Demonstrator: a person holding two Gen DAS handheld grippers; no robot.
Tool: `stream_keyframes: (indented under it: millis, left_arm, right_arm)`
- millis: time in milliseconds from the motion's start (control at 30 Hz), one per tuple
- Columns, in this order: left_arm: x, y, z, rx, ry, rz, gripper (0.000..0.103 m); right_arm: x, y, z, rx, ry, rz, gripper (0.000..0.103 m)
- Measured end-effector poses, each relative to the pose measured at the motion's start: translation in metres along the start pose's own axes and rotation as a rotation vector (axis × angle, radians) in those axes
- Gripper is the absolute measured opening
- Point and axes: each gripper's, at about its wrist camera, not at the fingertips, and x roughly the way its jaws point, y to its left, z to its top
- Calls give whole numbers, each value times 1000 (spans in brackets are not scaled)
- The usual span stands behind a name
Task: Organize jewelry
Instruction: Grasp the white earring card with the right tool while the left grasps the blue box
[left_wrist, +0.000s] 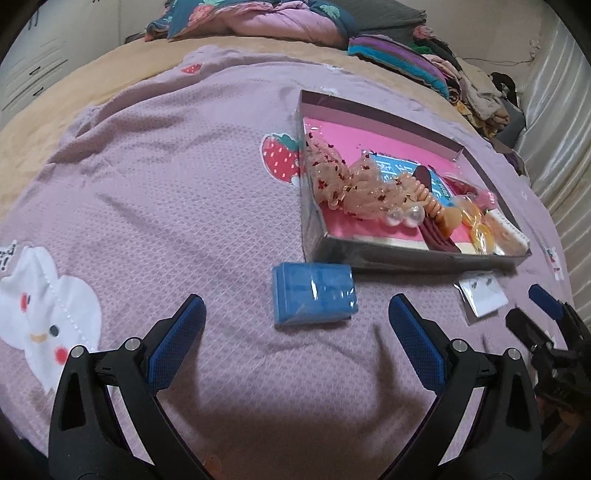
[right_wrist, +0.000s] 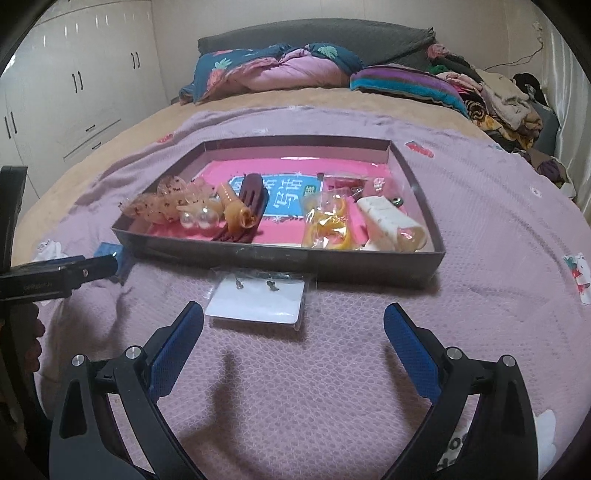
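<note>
A shallow dark box (right_wrist: 280, 258) with a pink floor lies on the pink blanket and holds scrunchies, hair claws, pearl beads and packets. It also shows in the left wrist view (left_wrist: 406, 254). A small blue box (left_wrist: 314, 293) lies on the blanket just in front of my open, empty left gripper (left_wrist: 295, 314). A clear packet with earrings on a white card (right_wrist: 258, 301) lies just ahead of my open, empty right gripper (right_wrist: 293, 317); it shows too in the left wrist view (left_wrist: 482, 293).
The bed's pink blanket (right_wrist: 332, 387) spreads all around. Folded quilts and pillows (right_wrist: 280, 70) lie at the headboard, a clothes pile (right_wrist: 498, 96) at the far right. White wardrobes (right_wrist: 74, 85) stand at the left. The other gripper (right_wrist: 74, 273) reaches in from the left.
</note>
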Motion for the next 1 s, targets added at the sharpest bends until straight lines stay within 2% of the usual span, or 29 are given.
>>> stream_keyframes:
  millis: [300,400,433,567,600,633,733,1000]
  left_arm:
    - [5,-4,-1,38,-5,38,54]
    - [3,-4,-2,44,-6,23,45]
    - [3,-5,-2,49,-8,21,38]
    - [2,-8,-2,59,-10,23,37]
    - [2,-8,-2,56,-9,20,37]
    - [1,-6,-2,54,-9,17,37]
    - [-1,-5,-3,51,-9,14,37]
    - [-13,-5,-7,47,-13,8,37]
  right_arm:
    - [24,9,4,-8,43,13,98]
    - [30,15,5,-24,47,13,98]
    - [31,18,6,-29,48,12,98]
    - [41,27,9,-53,56,3,97]
    - [43,29,9,-59,60,7,91]
    - [46,33,8,-73,65,12,79]
    - [44,42,4,-137,54,6,68]
    - [20,45,-1,-135,43,94,67]
